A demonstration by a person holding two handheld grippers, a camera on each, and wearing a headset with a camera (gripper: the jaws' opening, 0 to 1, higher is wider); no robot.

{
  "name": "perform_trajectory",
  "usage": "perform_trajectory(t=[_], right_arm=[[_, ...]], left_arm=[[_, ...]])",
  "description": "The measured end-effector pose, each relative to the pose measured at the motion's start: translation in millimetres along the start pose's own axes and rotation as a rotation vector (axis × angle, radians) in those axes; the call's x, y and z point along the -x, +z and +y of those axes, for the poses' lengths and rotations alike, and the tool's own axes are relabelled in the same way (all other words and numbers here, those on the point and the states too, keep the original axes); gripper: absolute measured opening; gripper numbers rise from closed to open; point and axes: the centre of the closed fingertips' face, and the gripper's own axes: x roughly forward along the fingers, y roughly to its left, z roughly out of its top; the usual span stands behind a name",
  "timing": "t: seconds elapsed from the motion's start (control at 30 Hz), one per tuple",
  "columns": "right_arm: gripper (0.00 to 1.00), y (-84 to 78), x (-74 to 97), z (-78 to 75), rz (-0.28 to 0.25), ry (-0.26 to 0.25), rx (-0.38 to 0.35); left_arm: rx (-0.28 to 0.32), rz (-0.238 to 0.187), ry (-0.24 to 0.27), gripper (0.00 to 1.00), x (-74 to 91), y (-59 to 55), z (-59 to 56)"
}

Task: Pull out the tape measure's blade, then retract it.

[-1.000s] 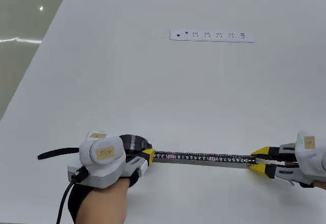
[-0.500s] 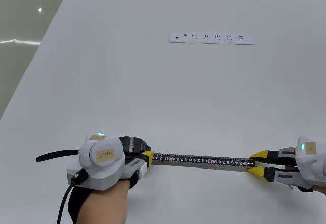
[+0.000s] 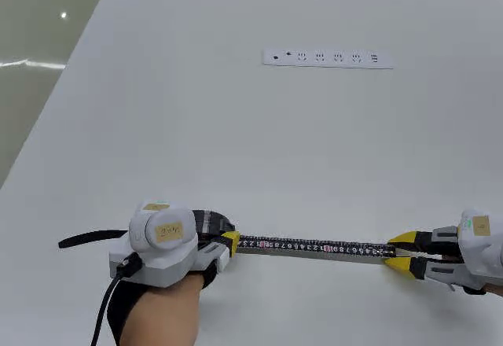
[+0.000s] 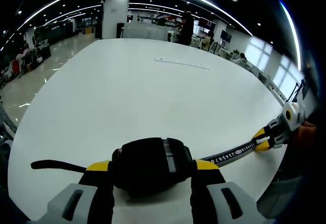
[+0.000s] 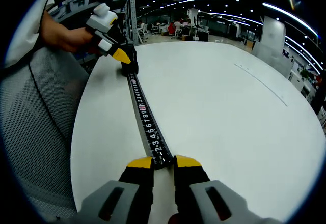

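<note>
Bearing a tape measure [image 3: 212, 222], the white table [image 3: 236, 141] borders glossy floor [image 3: 39, 47].

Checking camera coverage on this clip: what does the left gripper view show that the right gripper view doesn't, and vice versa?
Left gripper view: the case close up in the left gripper, strap trailing. Right gripper view: readable numerals on the blade, a grey mesh surface. Both: the right gripper pinching the blade's end, the white table, the power strip.
</note>
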Motion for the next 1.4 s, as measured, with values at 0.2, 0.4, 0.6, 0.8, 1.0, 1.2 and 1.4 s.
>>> perform_trajectory(t=[0.2,0.4,0.6,0.8,1.0,1.2,1.4], right_arm=[[0.13,12.7,-6.5,0.0,-0.023,0.007,0.009],[0.13,22.9,-13.8,2.7,-0.057,0.023,-0.012],[0.12,37.3,-23.9,8.5,-0.088,0.031,-0.021],[0.12,49.5,-34.1,16.2,-0.103,0.060,-0.021],[0.12,62.3,-43.4,21.8,-0.132,0.079,-0.033],[0.12,70.6,-51.3,28.9,-0.138,0.105,-0.030],[0.12,78.9,-58.4,33.2,-0.156,0.127,-0.046]], left_arm=[[0.014,0.000,0.000,0.57,-0.6,-0.6,0.2],[0.019,0.003,-0.005,0.57,-0.6,-0.5,0.1],[0.029,0.005,-0.005,0.57,-0.3,-0.2,0.7],[0.032,0.005,-0.011,0.57,0.3,0.2,0.8],[0.051,0.009,-0.024,0.57,1.2,0.4,1.7],[0.052,0.010,-0.030,0.57,1.5,0.2,1.5],[0.066,0.013,-0.039,0.57,1.7,0.1,2.3]])
